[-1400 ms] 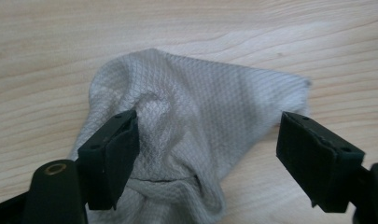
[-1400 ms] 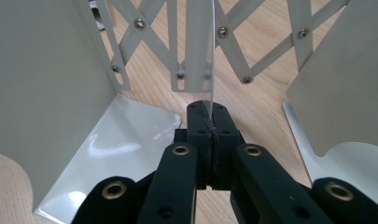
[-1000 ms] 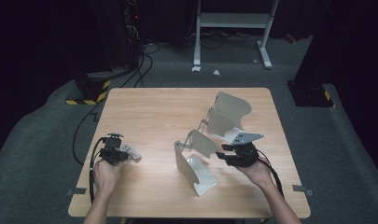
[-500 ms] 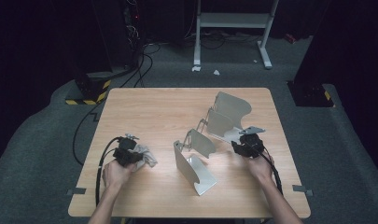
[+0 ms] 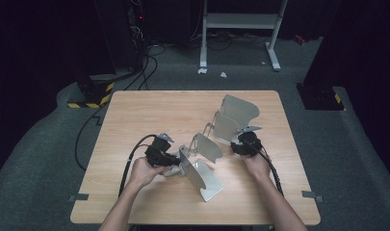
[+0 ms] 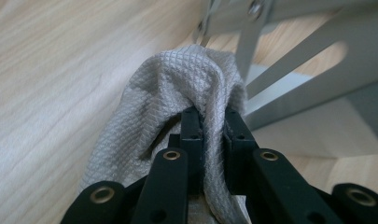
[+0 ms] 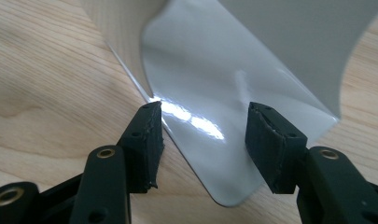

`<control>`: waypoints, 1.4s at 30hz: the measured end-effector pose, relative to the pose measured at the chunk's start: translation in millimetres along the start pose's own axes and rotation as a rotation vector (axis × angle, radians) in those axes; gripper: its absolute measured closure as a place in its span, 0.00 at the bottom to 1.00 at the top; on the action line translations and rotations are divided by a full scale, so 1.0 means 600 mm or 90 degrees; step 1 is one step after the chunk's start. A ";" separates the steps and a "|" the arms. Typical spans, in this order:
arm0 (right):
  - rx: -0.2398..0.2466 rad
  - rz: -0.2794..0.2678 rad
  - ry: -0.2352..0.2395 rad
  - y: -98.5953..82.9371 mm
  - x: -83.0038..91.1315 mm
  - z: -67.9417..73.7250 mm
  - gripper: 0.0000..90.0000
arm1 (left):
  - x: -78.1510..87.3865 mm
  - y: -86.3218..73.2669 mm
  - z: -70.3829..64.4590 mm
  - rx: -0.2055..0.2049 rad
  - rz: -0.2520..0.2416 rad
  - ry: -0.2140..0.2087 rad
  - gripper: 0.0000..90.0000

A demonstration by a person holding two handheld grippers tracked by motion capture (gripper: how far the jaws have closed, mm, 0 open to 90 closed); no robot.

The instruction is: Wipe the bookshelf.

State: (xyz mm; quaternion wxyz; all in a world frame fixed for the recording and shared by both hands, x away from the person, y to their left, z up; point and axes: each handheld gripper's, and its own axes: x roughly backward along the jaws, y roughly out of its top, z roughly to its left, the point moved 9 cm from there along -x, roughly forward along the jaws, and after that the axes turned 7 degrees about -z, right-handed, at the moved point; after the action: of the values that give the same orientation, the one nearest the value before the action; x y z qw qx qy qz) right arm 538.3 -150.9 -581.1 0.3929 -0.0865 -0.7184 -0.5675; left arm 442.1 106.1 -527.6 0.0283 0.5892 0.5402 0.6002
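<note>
Left gripper (image 6: 210, 135): jaws clamped on a grey waffle-weave cloth (image 6: 177, 93), pressed against the near grey bent sheet-metal bookend (image 5: 202, 171) at the front centre of the light wooden table (image 5: 149, 110). Right gripper (image 7: 203, 135): jaws apart, straddling the glossy base plate of the far grey metal bookend (image 7: 224, 121).

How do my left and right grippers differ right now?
The left gripper is shut on a grey waffle-weave cloth; the right gripper is open and holds nothing. The left gripper sits beside the near metal bookend, its cloth close against the frame; the right gripper hovers over the flat base of the far metal bookend, one jaw above the base's left edge. Both have black jaws and are held low over the wooden table.
</note>
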 end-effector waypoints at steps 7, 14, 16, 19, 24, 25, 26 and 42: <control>0.003 -0.012 0.007 0.002 -0.003 0.006 0.52 | 0.051 0.077 -0.016 -0.027 -0.114 -0.056 0.90; 0.004 -0.023 0.008 0.001 -0.004 0.006 0.52 | 0.028 0.097 -0.015 -0.048 -0.086 -0.064 0.90; 0.002 -0.029 0.008 0.001 -0.004 0.006 0.52 | 0.013 0.089 -0.008 -0.040 -0.071 -0.065 0.90; 0.003 -0.035 0.007 0.001 -0.004 0.005 0.52 | -0.009 0.075 0.005 -0.039 -0.035 -0.043 0.90; 0.011 -0.016 -0.006 0.000 0.001 0.003 0.60 | -0.042 0.050 0.013 -0.028 0.004 -0.035 0.90; 0.011 -0.016 -0.006 0.000 0.001 0.003 0.60 | -0.042 0.050 0.013 -0.028 0.004 -0.035 0.90; 0.007 -0.019 -0.014 0.001 0.008 -0.003 0.63 | -0.040 0.048 0.012 -0.021 -0.004 -0.043 0.90; 0.036 -0.033 0.087 0.053 0.011 0.064 0.70 | -0.011 0.004 -0.014 0.001 -0.018 -0.071 0.90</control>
State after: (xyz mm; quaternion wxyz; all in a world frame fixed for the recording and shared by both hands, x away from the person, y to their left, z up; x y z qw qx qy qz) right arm 533.9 -108.1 -554.9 0.4287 -0.0176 -0.7075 -0.5616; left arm 439.4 95.6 -528.2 0.0663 0.6138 0.5464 0.5659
